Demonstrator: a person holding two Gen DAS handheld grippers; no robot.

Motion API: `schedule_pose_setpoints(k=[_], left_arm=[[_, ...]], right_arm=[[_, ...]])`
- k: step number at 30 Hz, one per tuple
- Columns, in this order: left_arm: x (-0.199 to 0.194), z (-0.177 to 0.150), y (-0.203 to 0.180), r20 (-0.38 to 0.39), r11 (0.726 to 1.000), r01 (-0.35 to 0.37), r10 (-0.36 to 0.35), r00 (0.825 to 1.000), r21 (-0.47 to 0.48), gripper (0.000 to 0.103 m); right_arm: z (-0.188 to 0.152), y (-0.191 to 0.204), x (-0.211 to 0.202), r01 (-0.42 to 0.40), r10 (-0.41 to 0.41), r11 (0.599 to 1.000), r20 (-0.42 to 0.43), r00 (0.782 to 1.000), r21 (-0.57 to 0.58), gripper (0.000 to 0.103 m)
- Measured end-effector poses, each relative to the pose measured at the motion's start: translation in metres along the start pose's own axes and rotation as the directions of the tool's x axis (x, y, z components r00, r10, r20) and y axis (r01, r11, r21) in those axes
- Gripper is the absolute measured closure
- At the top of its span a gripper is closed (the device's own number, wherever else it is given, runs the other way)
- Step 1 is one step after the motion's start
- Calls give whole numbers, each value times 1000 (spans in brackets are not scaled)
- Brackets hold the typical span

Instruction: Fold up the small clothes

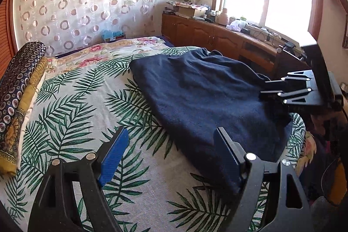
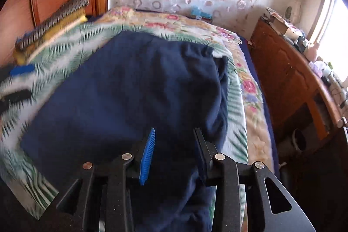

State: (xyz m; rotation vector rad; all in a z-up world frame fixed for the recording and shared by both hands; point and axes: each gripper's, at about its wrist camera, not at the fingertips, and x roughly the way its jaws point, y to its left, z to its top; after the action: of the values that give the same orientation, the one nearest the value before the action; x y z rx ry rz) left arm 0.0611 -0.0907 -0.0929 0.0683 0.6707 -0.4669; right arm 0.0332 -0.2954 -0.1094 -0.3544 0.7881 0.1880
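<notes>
A dark navy garment (image 1: 202, 90) lies spread on the palm-leaf bedsheet (image 1: 82, 105), with its far right edge rumpled (image 2: 219, 88). My left gripper (image 1: 171, 134) hovers open at the garment's near left edge; its right finger overlaps the cloth and its blue-padded left finger (image 1: 113, 156) is over bare sheet. At the garment's right edge, my right gripper (image 2: 175, 132) is partly open and low over the cloth. Navy fabric runs between and under its fingers, and the pads do not press on it. The same gripper (image 1: 264, 88) shows from the side in the left wrist view.
A rolled patterned blanket (image 1: 17, 97) lies along the bed's left side. A floral quilt (image 1: 121, 49) covers the head end below a circle-patterned curtain (image 1: 87, 3). A wooden cabinet (image 1: 217, 38) with clutter stands right of the bed under the window. My left gripper (image 2: 24, 82) shows, blurred, at the right wrist view's left edge.
</notes>
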Motion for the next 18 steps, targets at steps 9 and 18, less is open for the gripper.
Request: schedule_pose_setpoints(k=[9,18], left_arm=[[10,-11,-12,-67,1000,24,-23,997,19,22],[13,-14,-21,-96,998,43,-39,995,36,22]], right_arm=[[-43,-44,-31,10,-7,994,-35,999,107,67],[-54,-42,-59,-65,57,985,57,997,161,67]])
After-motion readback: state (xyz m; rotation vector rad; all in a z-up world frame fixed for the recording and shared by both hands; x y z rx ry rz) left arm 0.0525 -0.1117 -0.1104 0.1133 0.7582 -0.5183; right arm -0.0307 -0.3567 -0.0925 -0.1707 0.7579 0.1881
